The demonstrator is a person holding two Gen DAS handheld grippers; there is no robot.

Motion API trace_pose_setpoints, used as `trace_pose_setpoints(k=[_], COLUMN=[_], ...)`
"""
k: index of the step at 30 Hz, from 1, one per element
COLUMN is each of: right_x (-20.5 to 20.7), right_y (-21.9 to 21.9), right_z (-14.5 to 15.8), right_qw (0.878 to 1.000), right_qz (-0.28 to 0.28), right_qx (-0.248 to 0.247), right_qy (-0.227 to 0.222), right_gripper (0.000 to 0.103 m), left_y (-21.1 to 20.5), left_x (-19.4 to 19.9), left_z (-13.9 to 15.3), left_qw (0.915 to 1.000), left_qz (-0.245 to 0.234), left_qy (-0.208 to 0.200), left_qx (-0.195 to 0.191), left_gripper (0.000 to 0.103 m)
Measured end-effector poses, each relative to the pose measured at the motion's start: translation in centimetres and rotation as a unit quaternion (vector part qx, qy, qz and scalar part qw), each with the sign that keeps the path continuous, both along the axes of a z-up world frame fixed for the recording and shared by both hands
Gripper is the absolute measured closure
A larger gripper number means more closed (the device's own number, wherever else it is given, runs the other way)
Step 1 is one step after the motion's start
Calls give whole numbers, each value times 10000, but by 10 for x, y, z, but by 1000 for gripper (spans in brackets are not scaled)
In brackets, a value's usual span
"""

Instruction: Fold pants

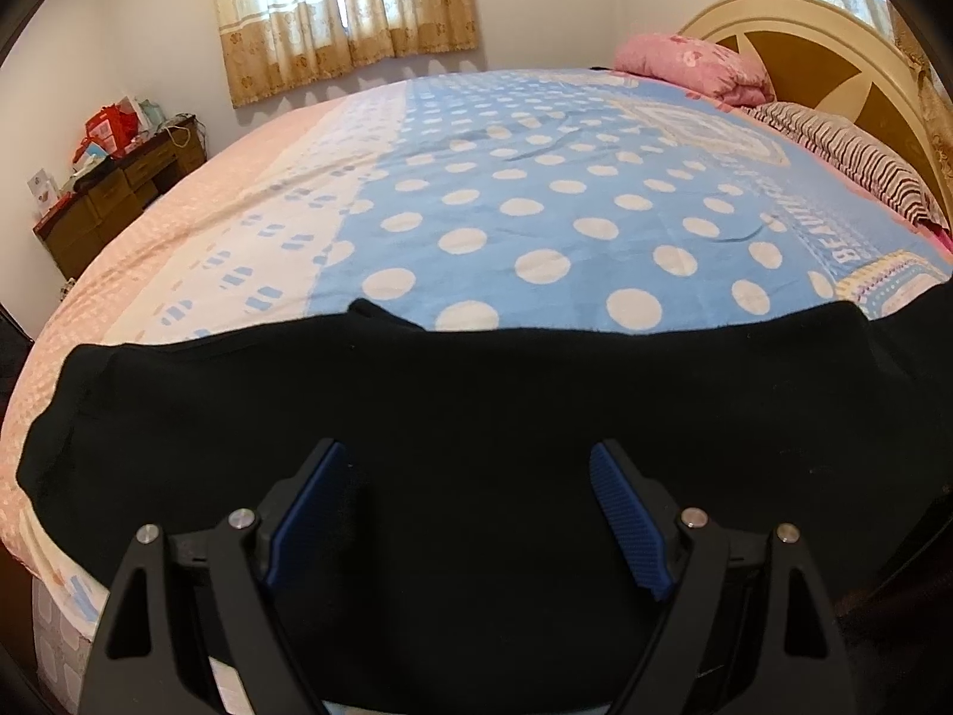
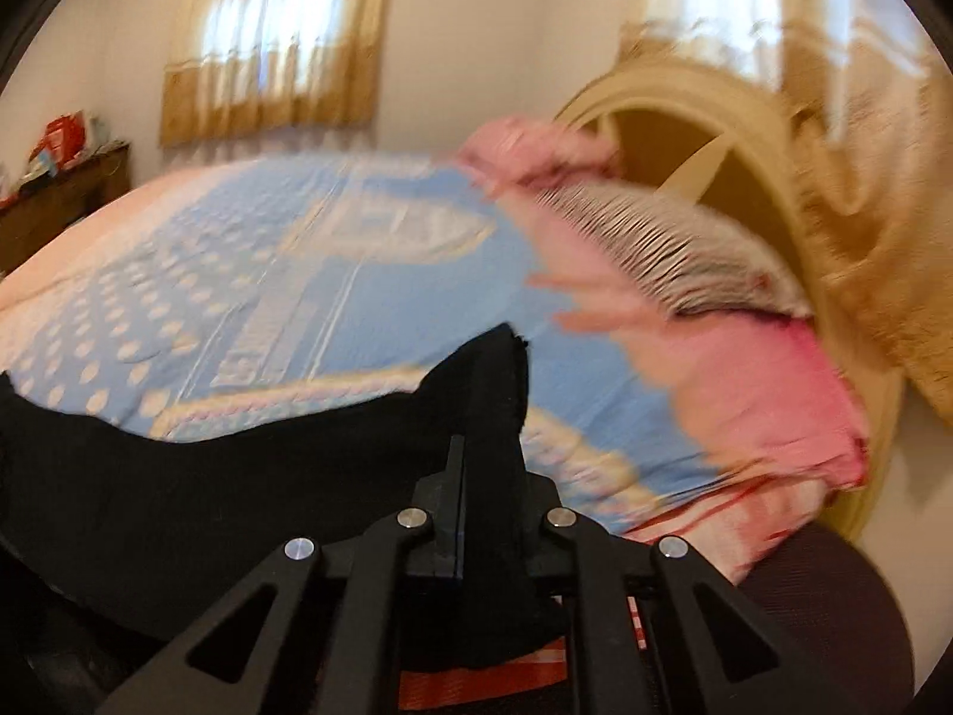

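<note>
Black pants [image 1: 452, 393] lie spread along the near edge of the bed. My left gripper [image 1: 470, 476] is open just above them, its blue pads [image 1: 625, 512] apart with black cloth between and below them. In the right wrist view my right gripper [image 2: 485, 447] is shut on a fold of the black pants [image 2: 494, 381], which sticks up between its fingers; the rest of the pants [image 2: 178, 476] trails off to the left. That view is blurred by motion.
The bed carries a blue sheet with white dots [image 1: 536, 208] and a pink border [image 1: 178, 226]. A pink quilt [image 1: 691, 65], a striped pillow [image 1: 857, 155] and a cream headboard [image 1: 834, 42] are at the right. A brown dresser [image 1: 113, 190] stands by the left wall.
</note>
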State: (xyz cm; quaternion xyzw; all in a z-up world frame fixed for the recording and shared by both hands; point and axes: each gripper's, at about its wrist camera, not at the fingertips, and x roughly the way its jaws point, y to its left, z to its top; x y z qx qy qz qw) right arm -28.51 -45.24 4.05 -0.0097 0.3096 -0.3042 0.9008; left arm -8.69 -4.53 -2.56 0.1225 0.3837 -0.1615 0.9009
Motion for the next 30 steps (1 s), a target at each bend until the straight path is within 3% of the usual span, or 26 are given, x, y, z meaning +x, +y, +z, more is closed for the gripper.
trace_pose_setpoints(k=[4,7,10,11,12,14,17,18,20,22,24,28,30], right_x=[7,8,6,4,-1,-19,-33,-29,-6,31,73,142,170], right_y=[-11,-14,-15,-17,-19,-19,2,12,39,74,118,202,242], right_z=[-33,-41,-37,-34,-29,-7,25,30,33,24,8,-26,-43], right_qw=[9976,9975,9974,9977,9982,9965,9866,9864,9884,9830,9742,9330,9183], right_qz=[-207,-172,-179,-212,-304,-794,-1160,-1016,-188,756,1573,2923,3321], right_qx=[12,-140,-28,39,118,152,90,157,667,1204,1438,2074,2147], right_qy=[661,674,700,640,507,-233,-1145,-1280,-1353,-1160,-739,-329,-188], right_gripper=[94,94,84,76,75,74,72,72,72,72,72,72,72], left_y=[0,-2,-3,-4,-4,-5,-1,2,12,23,39,73,91], left_x=[3,3,0,0,-1,-2,-7,-8,-7,-3,6,24,29], left_z=[-6,-15,-15,-14,-15,-14,-6,-3,5,10,14,12,6], left_qw=[9999,9997,9998,9998,9998,9999,9994,9990,9983,9976,9965,9933,9897], left_qz=[95,128,105,106,103,65,66,93,131,227,443,948,1245], left_qy=[106,156,54,42,39,36,-275,-395,-549,-646,-713,-652,-672], left_qx=[23,103,158,175,169,155,205,195,137,83,44,81,227], left_gripper=[17,16,16,16,16,16,16,16,15,15,13,12,12])
